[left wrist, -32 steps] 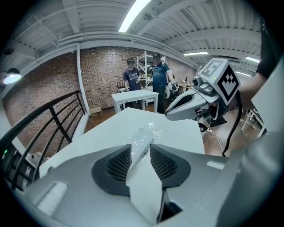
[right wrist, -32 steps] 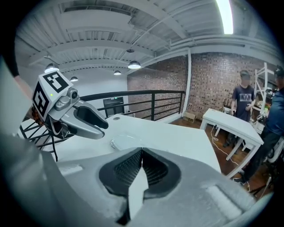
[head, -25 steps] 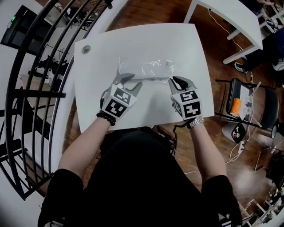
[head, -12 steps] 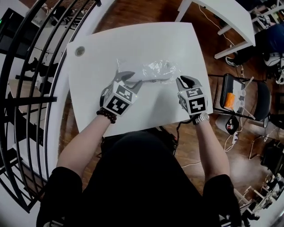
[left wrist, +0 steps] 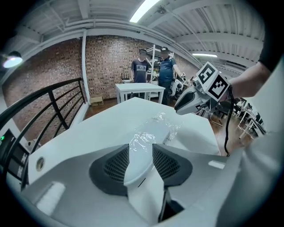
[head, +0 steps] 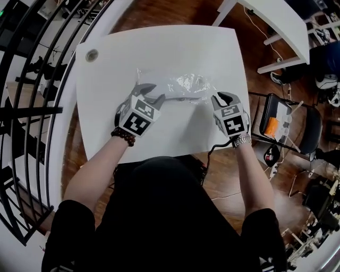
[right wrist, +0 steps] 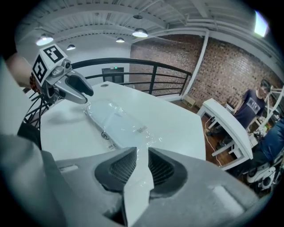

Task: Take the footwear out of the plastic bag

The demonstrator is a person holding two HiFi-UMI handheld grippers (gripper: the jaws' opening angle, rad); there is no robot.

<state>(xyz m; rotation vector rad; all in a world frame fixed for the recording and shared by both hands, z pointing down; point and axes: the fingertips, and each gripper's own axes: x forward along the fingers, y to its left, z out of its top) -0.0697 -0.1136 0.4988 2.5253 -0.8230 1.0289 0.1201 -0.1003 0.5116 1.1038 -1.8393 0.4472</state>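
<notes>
A clear plastic bag [head: 183, 85] with white footwear [head: 178, 95] inside lies across the middle of the white table [head: 159, 48]. My left gripper [head: 150, 93] is at the bag's left end. In the left gripper view its jaws [left wrist: 140, 153] are shut on the white sole [left wrist: 148, 133] through the film. My right gripper [head: 220, 97] is at the bag's right end. Its jaws [right wrist: 142, 155] have just been opening, and only the crinkled bag end lies loose between them. The footwear [right wrist: 117, 124] stretches from there toward the left gripper [right wrist: 73, 88].
A round grommet [head: 92, 54] sits in the table's far left corner. A black railing [head: 32, 106] runs along the left. A second white table [head: 276, 16] and a chair [head: 281, 125] holding an orange item stand to the right. Two people [left wrist: 153, 71] stand far off.
Both hands have sunk a little toward the table while staying at the two ends of the bag. The bag lies a little flatter.
</notes>
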